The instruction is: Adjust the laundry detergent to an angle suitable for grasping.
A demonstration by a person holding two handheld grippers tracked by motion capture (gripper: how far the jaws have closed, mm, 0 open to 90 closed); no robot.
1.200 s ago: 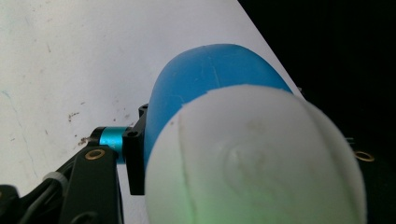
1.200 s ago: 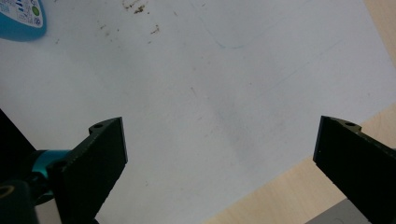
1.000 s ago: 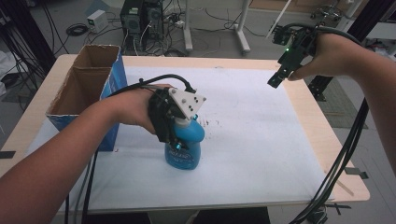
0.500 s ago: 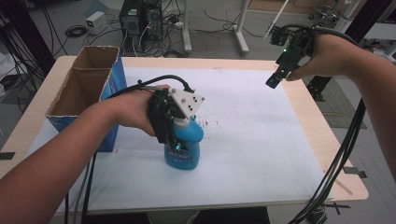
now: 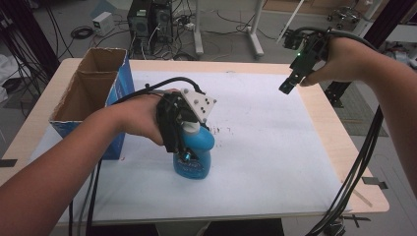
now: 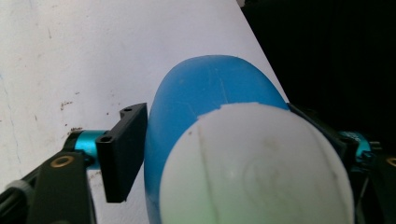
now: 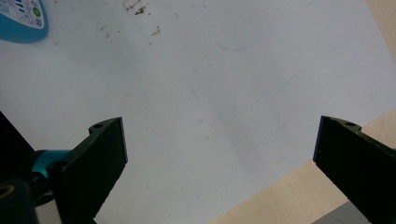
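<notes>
The blue plastic bottle (image 5: 193, 157), upright near the desk's (image 5: 275, 147) front edge, is clasped by the left gripper (image 5: 183, 140); lifting it seems next. The right gripper (image 5: 286, 87) is held spread, empty, over the far right corner.

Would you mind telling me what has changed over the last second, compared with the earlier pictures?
Hardly anything. The right gripper, open and empty, stayed raised over the table's far right corner, shifting only slightly. The left gripper stayed clamped on the blue spray bottle, which stands at the same spot on the white sheet. The cardboard box did not move. Nothing was picked up or let go.
</notes>
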